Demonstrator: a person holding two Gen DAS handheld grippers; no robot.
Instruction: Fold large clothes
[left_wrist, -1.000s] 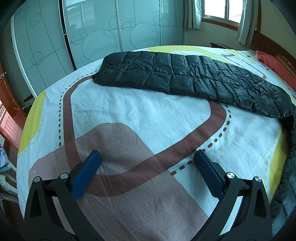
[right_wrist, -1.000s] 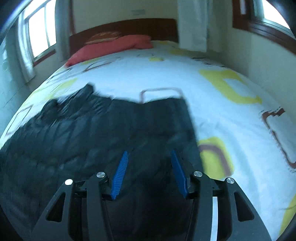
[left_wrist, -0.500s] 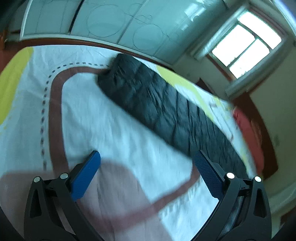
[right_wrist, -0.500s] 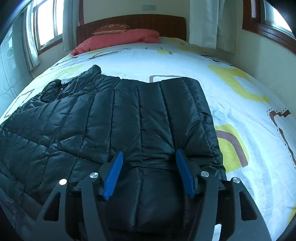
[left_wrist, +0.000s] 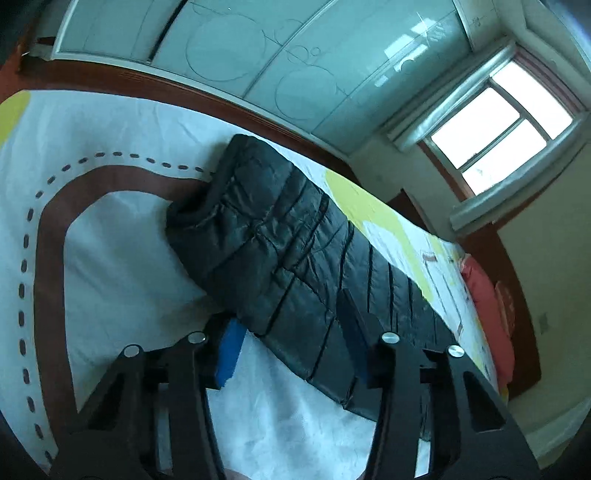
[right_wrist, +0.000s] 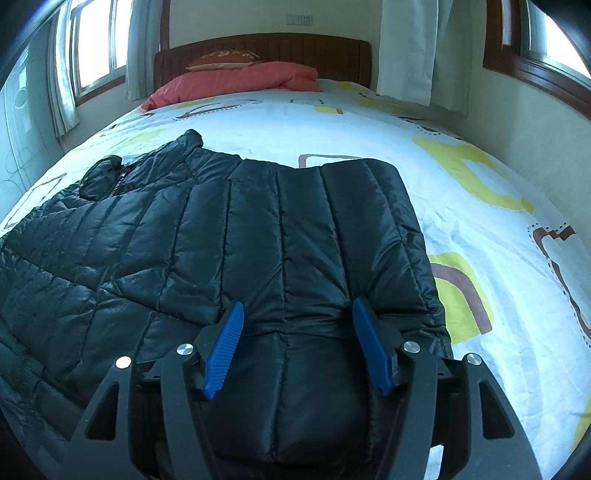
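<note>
A black quilted puffer jacket (right_wrist: 258, 221) lies spread on the bed, one part folded over its body. In the left wrist view its long sleeve (left_wrist: 280, 236) runs across the patterned sheet (left_wrist: 122, 258). My left gripper (left_wrist: 291, 314) is tilted over the sleeve's near edge and its jaws are closing. One blue pad (left_wrist: 231, 347) sits at the edge and the other lies over the fabric, which stays flat between them. My right gripper (right_wrist: 297, 306) hovers over the folded part. Its jaws stand apart and are still widening slightly, and the pads (right_wrist: 223, 350) do not press on the fabric.
A red pillow (right_wrist: 236, 81) and a wooden headboard (right_wrist: 266, 48) are at the bed's far end. A pale wardrobe (left_wrist: 258, 55) stands beyond the bed's side. White curtains (right_wrist: 417, 51) and a wall close in on the right. Bare sheet (right_wrist: 461, 206) lies right of the jacket.
My left gripper has travelled across the sheet to the sleeve, rolled, and narrowed its jaws around the edge. The right gripper's jaws widened and the folded jacket part settled flat.
</note>
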